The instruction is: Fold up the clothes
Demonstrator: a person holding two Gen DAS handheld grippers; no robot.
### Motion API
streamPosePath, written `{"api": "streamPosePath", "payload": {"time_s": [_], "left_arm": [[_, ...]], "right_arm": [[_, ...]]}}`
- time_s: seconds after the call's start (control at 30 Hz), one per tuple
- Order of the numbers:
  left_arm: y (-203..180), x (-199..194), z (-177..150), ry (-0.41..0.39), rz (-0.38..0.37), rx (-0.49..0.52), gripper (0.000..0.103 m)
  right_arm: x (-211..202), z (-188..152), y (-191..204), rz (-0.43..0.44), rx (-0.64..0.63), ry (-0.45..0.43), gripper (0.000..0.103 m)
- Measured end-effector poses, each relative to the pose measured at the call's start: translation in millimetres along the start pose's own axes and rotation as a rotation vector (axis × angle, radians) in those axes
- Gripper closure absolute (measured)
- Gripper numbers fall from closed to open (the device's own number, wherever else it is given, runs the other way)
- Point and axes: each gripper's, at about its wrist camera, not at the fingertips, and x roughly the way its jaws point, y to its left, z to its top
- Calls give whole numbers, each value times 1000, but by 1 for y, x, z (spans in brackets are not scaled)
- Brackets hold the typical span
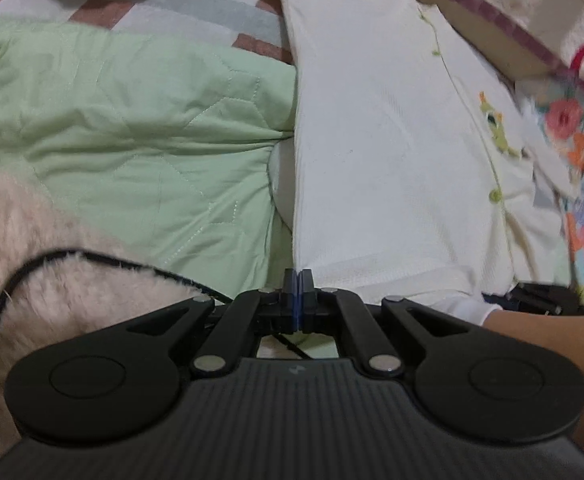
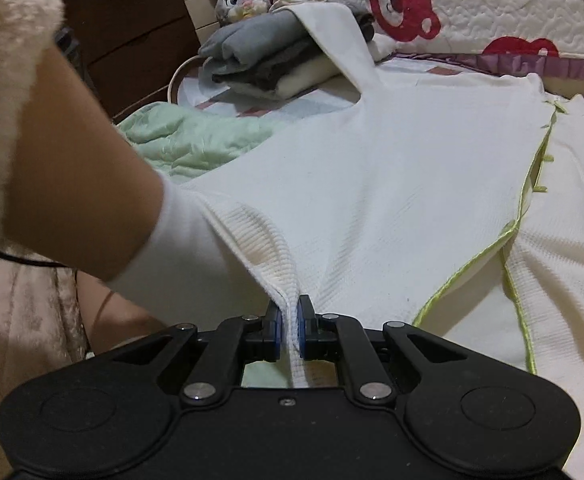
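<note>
left gripper: jaws pressed together, blue pads touching; nothing visibly pinched between them. Tips sit at the near hem edge of the cream cardigan.
right gripper: jaws narrow, clamped on a ridge of the cardigan's ribbed hem; fabric runs down between the pads.
cardigan: spread flat on the bed, front placket with green trim and green buttons; one sleeve draped up over the folded pile.
folded pile: grey and cream pieces stacked at the far side of the bed.
green quilt: just beside the cardigan, left of it.
forearm: white glove cuff touching the hem near the right jaws.
</note>
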Motion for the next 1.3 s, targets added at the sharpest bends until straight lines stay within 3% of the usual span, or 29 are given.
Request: {"api": "streamPosePath", "payload": {"time_s": [0.13, 0.2, 0.27, 0.37, 0.5, 0.6, 0.7, 0.77, 0.87, 0.97, 1.07, 1.13, 1.2, 1.23, 1.27, 1.3], "left_arm": [[-9, -16, 14, -47, 49, 40, 101], [-14, -27, 25, -84, 32, 50, 93], [-25, -36, 36, -118, 19, 90, 87], [-48, -41, 55, -155, 9, 181, 81], [-109, -21, 82, -143, -63, 378, 76], [-171, 7, 93, -110, -131, 557, 71], [-221, 40, 84, -60, -187, 706, 70], [-255, 62, 77, -27, -225, 805, 70], [-304, 94, 67, 26, -282, 947, 70], [-331, 119, 49, 75, -327, 1006, 70], [-335, 125, 33, 89, -323, 1037, 70], [-333, 125, 24, 49, -277, 1088, 70], [-328, 124, 20, 28, -263, 1100, 70], [-325, 123, 20, 26, -269, 1090, 70], [-324, 120, 21, 19, -277, 1084, 70], [-324, 117, 21, -2, -285, 1084, 70]], "right_arm": [[1, -6, -4, 58, 43, 12, 88], [-5, -11, -3, 163, 78, 3, 89], [-20, -20, 1, 149, 62, -38, 86], [-53, -34, -13, 2, 88, -105, 78], [-113, -60, -50, -299, 162, -186, 67], [-153, -81, -78, -530, 211, -182, 63], [-176, -103, -91, -669, 229, -141, 57], [-179, -116, -97, -707, 232, -97, 47], [-177, -130, -111, -719, 277, -50, 46], [-170, -142, -130, -710, 333, -48, 45], [-162, -145, -140, -705, 327, -77, 40], [-157, -146, -145, -702, 318, -98, 39], [-152, -146, -151, -698, 309, -120, 40], [-152, -146, -153, -685, 310, -147, 45], [-155, -143, -152, -658, 323, -183, 71], [-159, -140, -152, -628, 344, -217, 89]]}}
